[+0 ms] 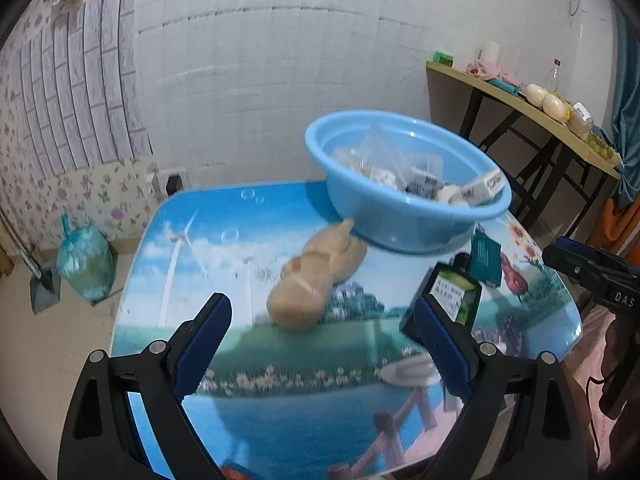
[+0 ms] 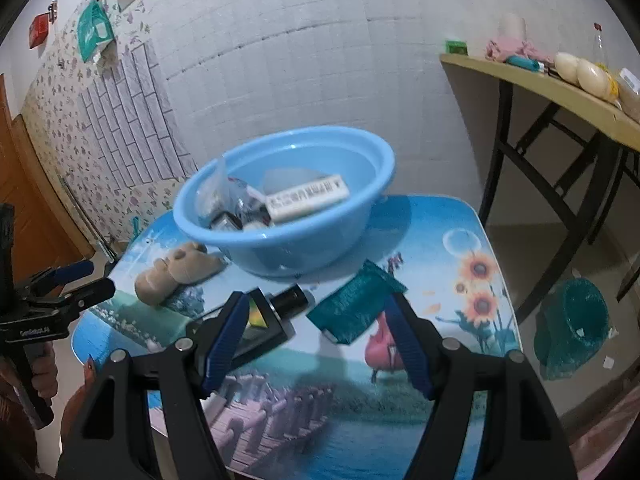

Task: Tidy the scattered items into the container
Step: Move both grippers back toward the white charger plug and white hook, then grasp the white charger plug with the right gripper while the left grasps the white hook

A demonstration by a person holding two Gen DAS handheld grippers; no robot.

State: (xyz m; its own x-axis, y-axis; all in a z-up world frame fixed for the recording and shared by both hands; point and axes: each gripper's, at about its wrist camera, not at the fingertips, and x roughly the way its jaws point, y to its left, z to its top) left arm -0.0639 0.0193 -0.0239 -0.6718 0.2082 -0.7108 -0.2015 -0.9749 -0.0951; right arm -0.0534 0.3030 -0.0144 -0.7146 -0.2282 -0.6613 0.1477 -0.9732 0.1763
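Holding pkts & white box — blue basin [image 2: 288, 240]; both hand-held grippers [image 1: 322, 316] [image 2: 316, 312] spread, empty.

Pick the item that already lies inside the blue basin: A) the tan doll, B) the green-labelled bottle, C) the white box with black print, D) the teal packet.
C: the white box with black print lies inside the blue basin, while the tan doll, teal packet and green-labelled bottle are on the table.

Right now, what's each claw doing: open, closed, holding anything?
Left claw: open, empty, above the tan plush toy.
Right claw: open, empty, above the teal packet.
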